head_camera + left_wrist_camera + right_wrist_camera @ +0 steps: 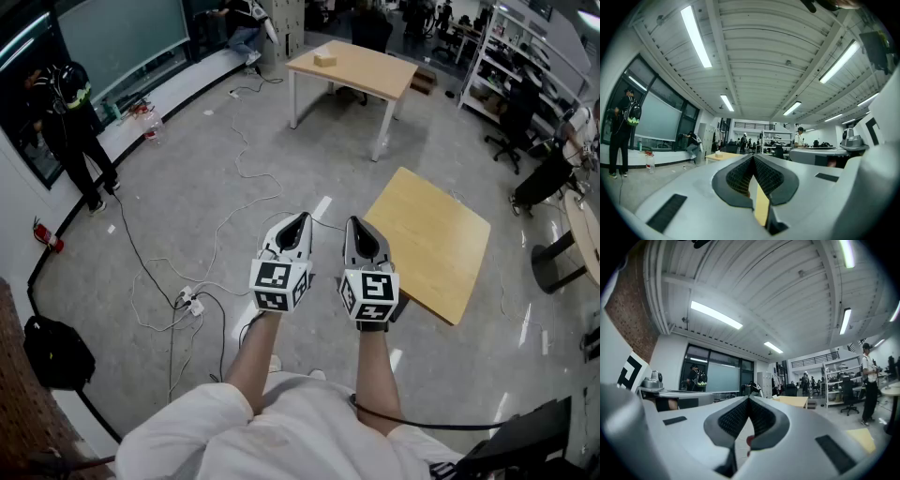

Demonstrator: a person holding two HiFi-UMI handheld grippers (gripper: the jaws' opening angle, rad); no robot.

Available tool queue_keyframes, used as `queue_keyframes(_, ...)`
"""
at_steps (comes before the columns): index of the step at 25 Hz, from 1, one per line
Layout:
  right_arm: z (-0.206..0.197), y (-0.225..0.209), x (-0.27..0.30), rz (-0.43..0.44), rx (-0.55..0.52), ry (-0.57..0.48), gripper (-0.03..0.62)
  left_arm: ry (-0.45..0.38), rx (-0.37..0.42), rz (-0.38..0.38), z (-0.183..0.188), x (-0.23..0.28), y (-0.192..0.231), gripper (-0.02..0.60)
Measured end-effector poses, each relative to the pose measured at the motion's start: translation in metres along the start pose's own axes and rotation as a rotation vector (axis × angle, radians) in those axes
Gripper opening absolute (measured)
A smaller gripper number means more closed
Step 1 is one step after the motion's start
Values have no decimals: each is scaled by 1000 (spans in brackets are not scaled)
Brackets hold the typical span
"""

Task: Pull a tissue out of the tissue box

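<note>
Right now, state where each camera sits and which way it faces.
Head view: on the person's head, facing steeply down at the floor; shows both forearms, the left gripper and the right gripper.
Left gripper view: on the left gripper, facing level toward the far wooden table; its jaws show, shut and empty.
Right gripper view: on the right gripper, level, same way; jaws shut, empty.
Shared: all three show that table.

- We see bare floor [309, 159] open at centre frame.
- Loose cables [178, 302] lie lower left.
- A wooden worktop [431, 239] blocks our right; a far worktop [361, 70] stands upper centre.
</note>
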State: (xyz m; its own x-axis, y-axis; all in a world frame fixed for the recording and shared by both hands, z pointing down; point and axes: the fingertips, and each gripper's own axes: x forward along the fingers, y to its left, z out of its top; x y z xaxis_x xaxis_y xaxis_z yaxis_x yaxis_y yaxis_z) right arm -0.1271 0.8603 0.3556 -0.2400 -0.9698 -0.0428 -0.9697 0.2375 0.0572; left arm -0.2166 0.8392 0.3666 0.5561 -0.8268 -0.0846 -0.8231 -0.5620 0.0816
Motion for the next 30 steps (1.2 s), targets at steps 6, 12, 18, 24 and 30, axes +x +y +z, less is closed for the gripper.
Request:
queue_keyframes(6,-2,-11,-25,23,15,-7,-5,18,-10,20,-9,-6,-27,0)
queue_keyframes(12,-3,-20,-41,34,35,-9,-5,13,-8,81,-14,-18,-40,0)
queue_keyframes(18,-19,-11,-31,54,67,2,-5,25,12,119,-28,-27,-22,0)
queue_keyframes(24,-29,-12,-2,13,-58,-23,-5,44,71,157,-35,-5,5,0)
queue_keyframes(30,-46,-11,59,-24,-47,48,-5,42,96,197,-38,30,56,0)
